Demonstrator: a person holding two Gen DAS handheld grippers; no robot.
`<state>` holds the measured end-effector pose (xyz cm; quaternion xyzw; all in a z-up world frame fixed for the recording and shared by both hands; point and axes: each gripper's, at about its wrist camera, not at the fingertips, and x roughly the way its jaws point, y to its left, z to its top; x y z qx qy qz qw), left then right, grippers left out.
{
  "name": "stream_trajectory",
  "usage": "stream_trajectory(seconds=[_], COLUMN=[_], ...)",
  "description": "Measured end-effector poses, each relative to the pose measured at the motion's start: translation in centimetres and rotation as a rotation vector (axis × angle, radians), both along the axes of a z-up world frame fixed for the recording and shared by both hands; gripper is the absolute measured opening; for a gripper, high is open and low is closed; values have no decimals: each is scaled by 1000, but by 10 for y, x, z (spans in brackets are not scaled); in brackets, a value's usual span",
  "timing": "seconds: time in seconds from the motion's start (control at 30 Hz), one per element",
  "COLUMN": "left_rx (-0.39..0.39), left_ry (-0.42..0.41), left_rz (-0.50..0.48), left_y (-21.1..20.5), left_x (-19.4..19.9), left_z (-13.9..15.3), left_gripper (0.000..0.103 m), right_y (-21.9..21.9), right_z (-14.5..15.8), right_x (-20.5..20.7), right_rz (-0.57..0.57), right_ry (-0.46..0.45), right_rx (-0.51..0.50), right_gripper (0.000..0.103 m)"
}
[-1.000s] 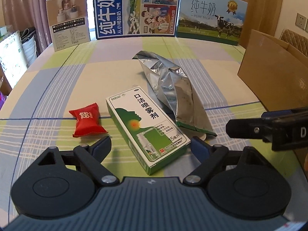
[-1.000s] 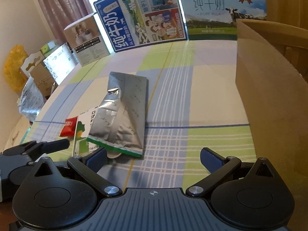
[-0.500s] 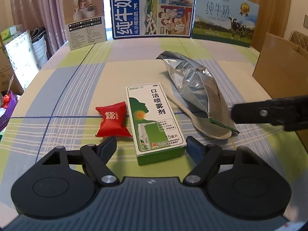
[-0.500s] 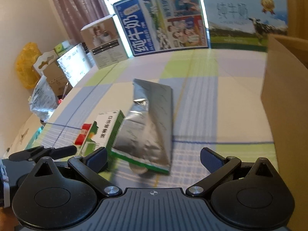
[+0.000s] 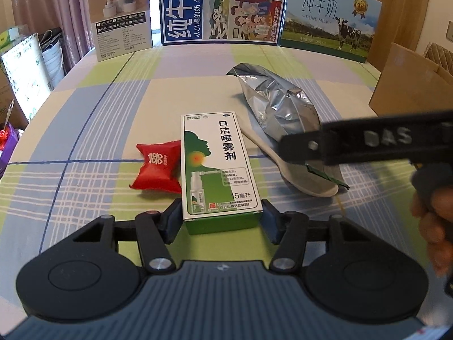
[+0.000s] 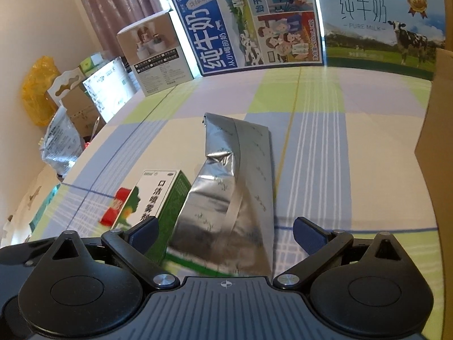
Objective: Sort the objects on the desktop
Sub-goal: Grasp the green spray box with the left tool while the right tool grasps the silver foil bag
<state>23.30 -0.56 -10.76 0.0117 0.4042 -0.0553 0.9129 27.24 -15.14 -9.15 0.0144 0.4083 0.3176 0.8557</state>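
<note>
Both tool fingers flank spray box.

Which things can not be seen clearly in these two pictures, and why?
- Spoon, left view: the foil bag and the right gripper's arm cover its middle; in the right view the bag hides it fully.
- Red packet, right view: mostly behind the spray box.
- Cardboard box: cut off by the right edge; inside unseen.
- Foil bag's near end, right view: blurred.

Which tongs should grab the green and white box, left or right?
Left. The left tongs are open with the green and white box right between their fingers. The right tongs are open over the silver bag instead.
</note>
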Motion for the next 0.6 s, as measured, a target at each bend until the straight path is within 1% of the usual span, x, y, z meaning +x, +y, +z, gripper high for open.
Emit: stream_trajectory(seconds=[0.07, 0.2, 0.23, 0.3, 0.37, 0.43, 0.47, 0.6], left_rx=[4, 27, 33, 33, 23, 26, 29, 31], left_ry=[-3, -15, -21, -24, -19, -15, -14, -4], left_rz=[-2, -10, -11, -9, -5, -6, -9, -24], left_y=[0, -2, -3, -3, -3, -4, -5, -9], left_x=[0, 1, 1, 1, 2, 3, 3, 0], left_z=[0, -1, -1, -1, 0, 0, 0, 1], left_gripper=[52, 53, 53, 53, 53, 52, 52, 52], right_y=[5, 11, 11, 12, 11, 8, 7, -3], right_z=[-3, -8, -9, -7, -3, 3, 5, 8], right_x=[4, 11, 12, 11, 9, 6, 4, -3], right_rz=[2, 13, 16, 17, 15, 15, 11, -5], right_ry=[-11, -16, -19, -38, -58, -80, -89, -95], right_rx=[-23, -51, -57, -78, -96, -113, -127, -172], right_gripper=[89, 80, 72, 65, 53, 47, 45, 44])
